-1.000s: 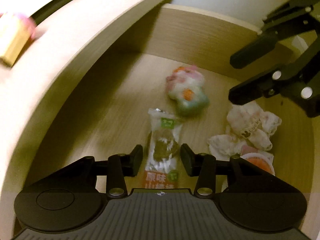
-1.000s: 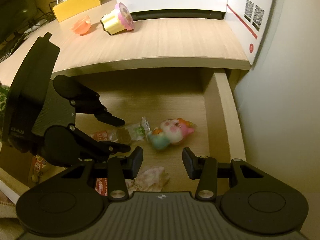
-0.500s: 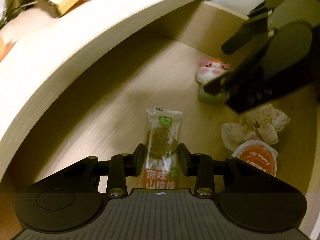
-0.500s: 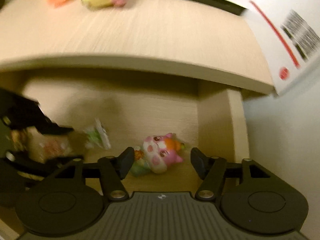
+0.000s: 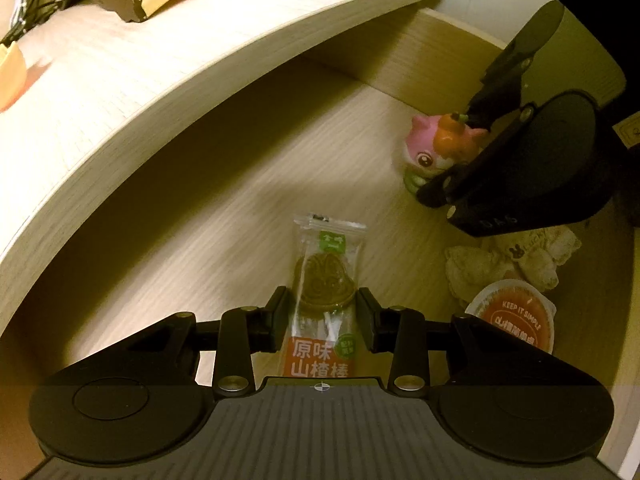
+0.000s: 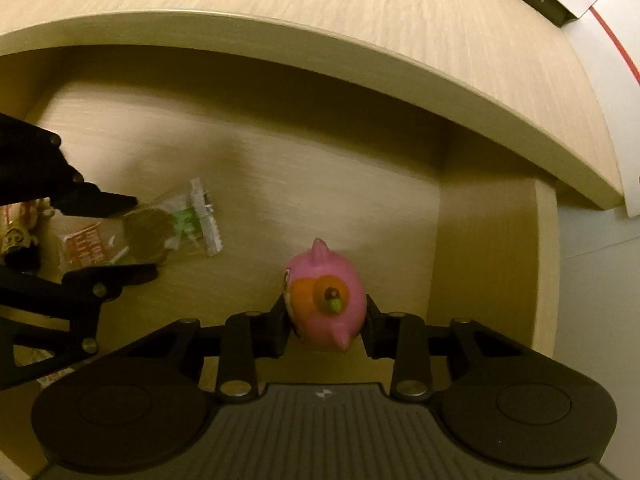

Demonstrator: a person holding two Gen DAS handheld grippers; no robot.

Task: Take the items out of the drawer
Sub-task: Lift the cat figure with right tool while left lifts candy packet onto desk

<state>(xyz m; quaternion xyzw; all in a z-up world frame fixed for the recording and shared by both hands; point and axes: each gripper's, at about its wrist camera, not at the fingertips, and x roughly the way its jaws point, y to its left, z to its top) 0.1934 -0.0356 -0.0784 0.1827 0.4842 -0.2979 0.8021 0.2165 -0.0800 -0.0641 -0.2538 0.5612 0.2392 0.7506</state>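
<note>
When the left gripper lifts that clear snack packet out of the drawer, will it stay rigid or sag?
The snack packet looks like thin clear film, so its ends will probably droop. The flat lolly and stick inside should stiffen the middle. It likely weighs little, and the glossy film may slip between the left gripper fingers.

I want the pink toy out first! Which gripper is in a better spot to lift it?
The right gripper. Its fingers already sit on both sides of the pink toy, while the left gripper is around the snack packet instead.
</note>
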